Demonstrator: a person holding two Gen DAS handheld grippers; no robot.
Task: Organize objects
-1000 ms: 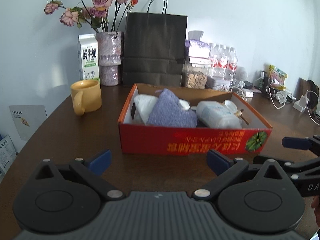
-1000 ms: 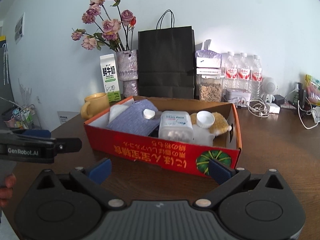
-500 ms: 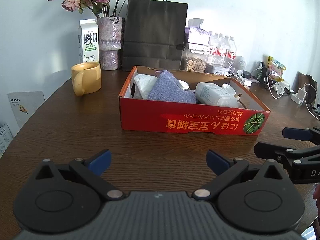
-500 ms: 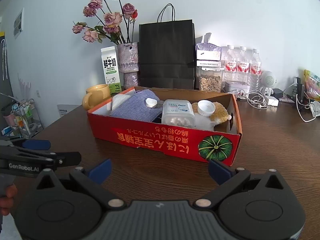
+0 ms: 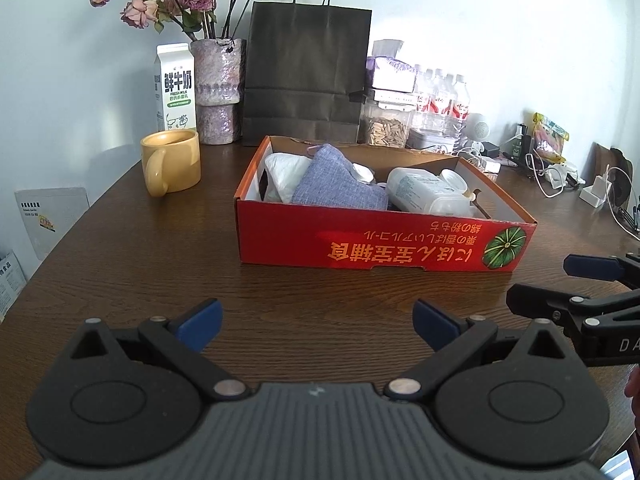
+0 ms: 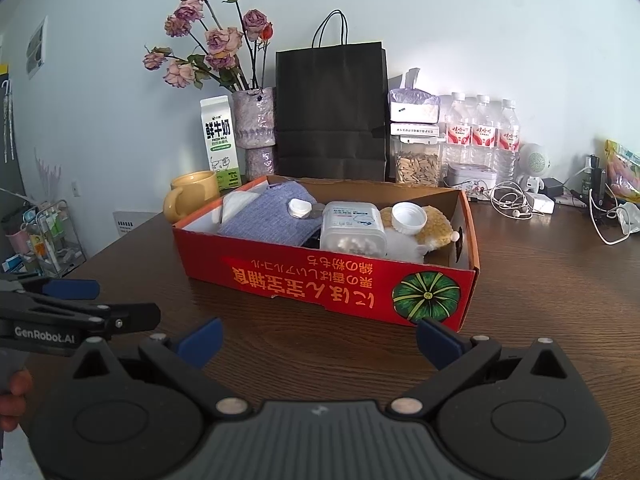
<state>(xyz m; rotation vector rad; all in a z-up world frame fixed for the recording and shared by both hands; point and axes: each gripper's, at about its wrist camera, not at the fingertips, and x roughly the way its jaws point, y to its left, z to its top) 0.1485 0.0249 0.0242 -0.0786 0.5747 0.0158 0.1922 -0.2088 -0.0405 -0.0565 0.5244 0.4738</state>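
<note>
A red cardboard box (image 5: pixel 384 246) (image 6: pixel 320 280) sits mid-table. It holds a blue-grey fabric pouch (image 5: pixel 340 184) (image 6: pixel 268 216), a white plastic jar (image 5: pixel 428 192) (image 6: pixel 352 228), a white lid (image 6: pixel 408 218), a tan plush toy (image 6: pixel 436 228) and a white packet (image 5: pixel 284 174). My left gripper (image 5: pixel 318 320) is open and empty, above the table in front of the box. My right gripper (image 6: pixel 318 336) is open and empty, in front of the box's right half. Each gripper shows in the other's view, the right one (image 5: pixel 576 284) and the left one (image 6: pixel 72 300).
A yellow mug (image 5: pixel 172 166) stands left of the box. Behind are a milk carton (image 5: pixel 174 88), a vase of dried roses (image 5: pixel 218 92), a black paper bag (image 5: pixel 304 76), a seed jar (image 5: pixel 386 126) and water bottles (image 6: pixel 482 132). Cables and chargers (image 6: pixel 520 200) lie at the far right.
Both grippers have pulled back and risen a little from the box, which now looks smaller and lower. Both stay open and empty.
</note>
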